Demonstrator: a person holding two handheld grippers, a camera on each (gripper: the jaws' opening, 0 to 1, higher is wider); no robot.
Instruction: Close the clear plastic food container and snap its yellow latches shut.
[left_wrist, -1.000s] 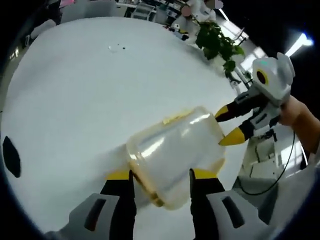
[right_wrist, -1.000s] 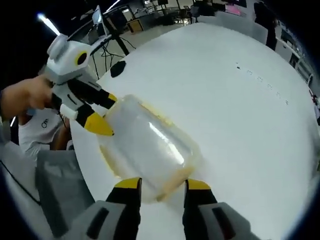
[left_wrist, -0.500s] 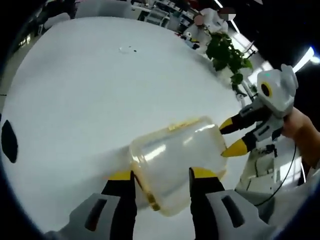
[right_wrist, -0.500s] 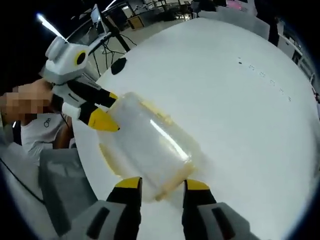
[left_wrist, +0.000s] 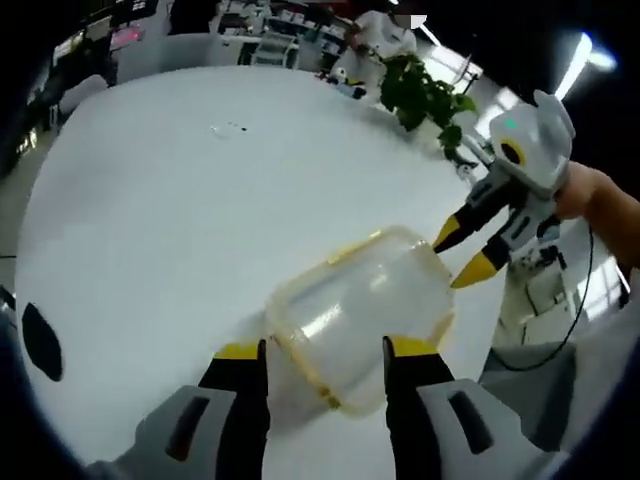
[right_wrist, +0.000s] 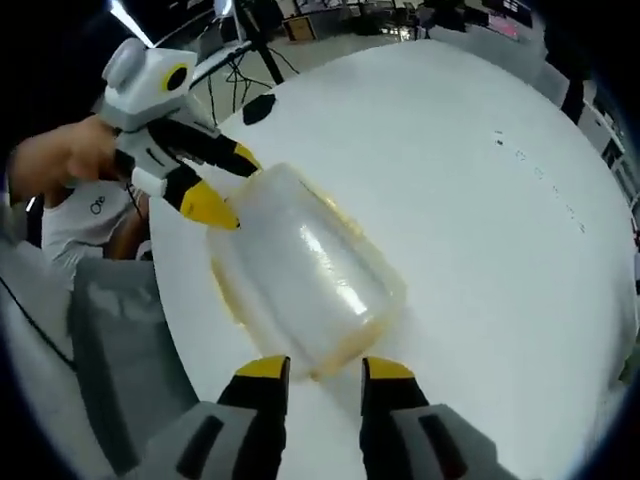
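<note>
Container (left_wrist: 362, 312), clear plastic with yellow trim along its rim, lies on a round white table (left_wrist: 180, 210) near the table's edge, between the 2 grippers. In the left gripper view the left gripper (left_wrist: 325, 352) has its jaws set apart at either side of the container's near end, and whether they press on it cannot be told. The right gripper (left_wrist: 462, 258) comes in from the right of that view with its 2 yellow-tipped jaws parted, their tips at the container's far end; contact is not clear. A person's hand (left_wrist: 600, 205) holds it.

In the right gripper view the container (right_wrist: 305, 275) shows again, the right gripper (right_wrist: 314, 370) with jaws parted just below its near end, and the left gripper (right_wrist: 215, 185) at the far end, gripped by a hand (right_wrist: 55, 170). A grey chair back (right_wrist: 125, 360) stands beside the table edge.

Around the table the room looks like an open office: a leafy green plant (left_wrist: 425, 95) stands beyond the far edge, desks and a seated person (left_wrist: 380, 35) lie farther back, and ceiling lights glow. 1 dark oval mark (left_wrist: 42, 342) sits on the table near the rim, and a few small dark specks (left_wrist: 230, 128) lie farther across it.
</note>
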